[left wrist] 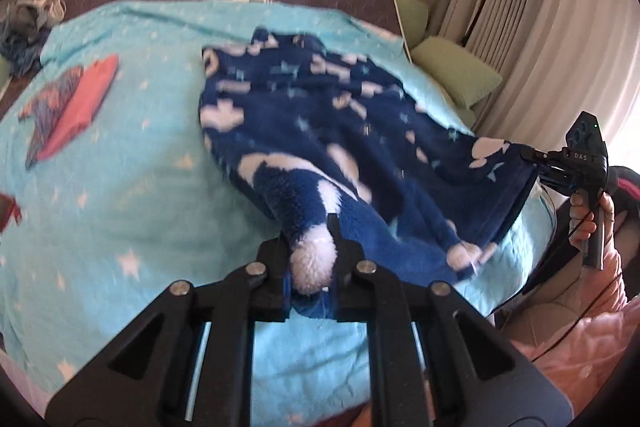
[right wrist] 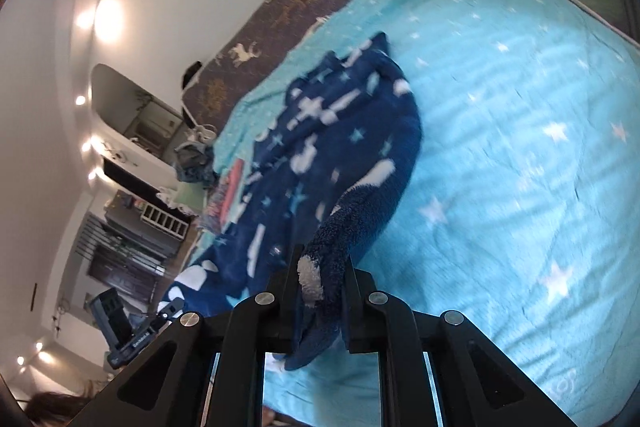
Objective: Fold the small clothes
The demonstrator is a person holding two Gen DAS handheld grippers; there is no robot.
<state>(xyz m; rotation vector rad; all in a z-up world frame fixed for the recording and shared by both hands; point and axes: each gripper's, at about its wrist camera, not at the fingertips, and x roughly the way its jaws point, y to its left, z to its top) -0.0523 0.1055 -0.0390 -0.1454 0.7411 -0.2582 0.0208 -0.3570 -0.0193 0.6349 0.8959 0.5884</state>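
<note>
1. Left wrist view: my left tool (left wrist: 310,259) is clenched on a fluffy blue-and-white corner of the navy fleece garment (left wrist: 320,115), which lies spread over the turquoise star blanket (left wrist: 132,171) on the bed. At the right edge my right tool (left wrist: 530,155), gripped by my hand (left wrist: 588,223), pinches another corner of the same garment, so its near edge hangs lifted between the two. A folded pink and striped piece (left wrist: 68,111) rests flat on the blanket, well apart to the left. Green cushions (left wrist: 456,67) sit beside the curtain (left wrist: 520,7).

2. Right wrist view: my right tool (right wrist: 320,291) is clamped on a bunched navy corner with a white patch. The garment (right wrist: 336,131) stretches away across the blanket (right wrist: 520,107) toward my left tool (right wrist: 170,309), low at the left.
</note>
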